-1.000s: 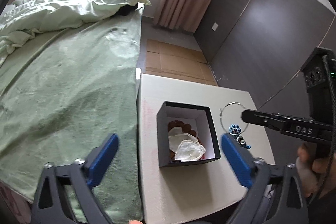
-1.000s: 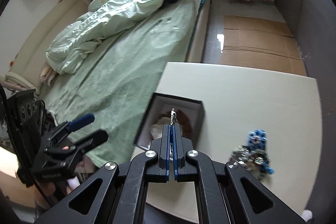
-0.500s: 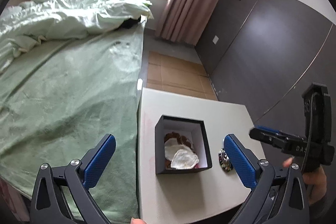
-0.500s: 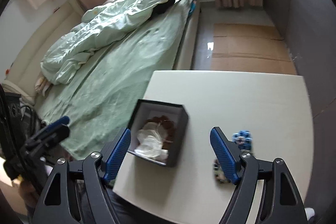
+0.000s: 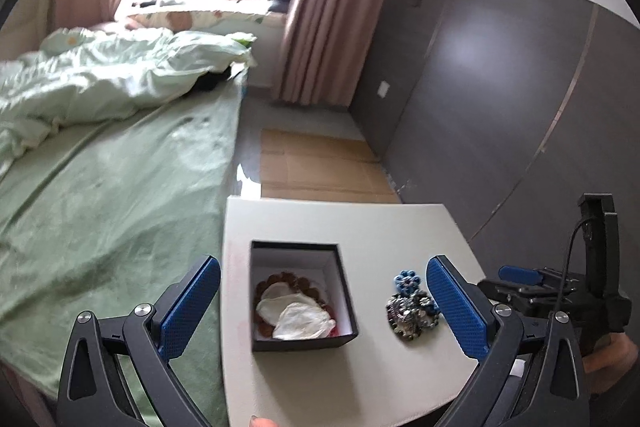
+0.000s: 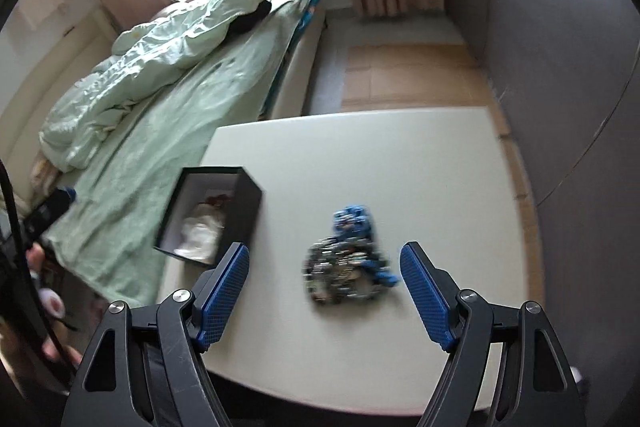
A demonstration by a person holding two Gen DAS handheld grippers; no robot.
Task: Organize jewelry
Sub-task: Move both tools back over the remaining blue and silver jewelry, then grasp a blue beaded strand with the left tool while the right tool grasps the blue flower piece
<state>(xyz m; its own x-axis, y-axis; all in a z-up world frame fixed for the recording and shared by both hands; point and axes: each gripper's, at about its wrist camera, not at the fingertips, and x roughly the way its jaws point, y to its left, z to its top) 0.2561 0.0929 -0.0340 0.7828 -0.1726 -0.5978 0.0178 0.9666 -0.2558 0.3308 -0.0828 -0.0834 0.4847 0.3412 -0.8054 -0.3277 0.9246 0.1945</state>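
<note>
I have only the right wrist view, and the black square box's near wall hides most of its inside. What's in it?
Observer: A brown bead bracelet lies partly under crumpled white paper in the black square box.
Operator: The jewelry pile is blurred for me. Is it one clump?
Observer: A blue flower-shaped piece sits at the far edge of the silvery jewelry pile.
Operator: And the left gripper?
Observer: The left gripper is open, empty and aimed at the box.
</note>
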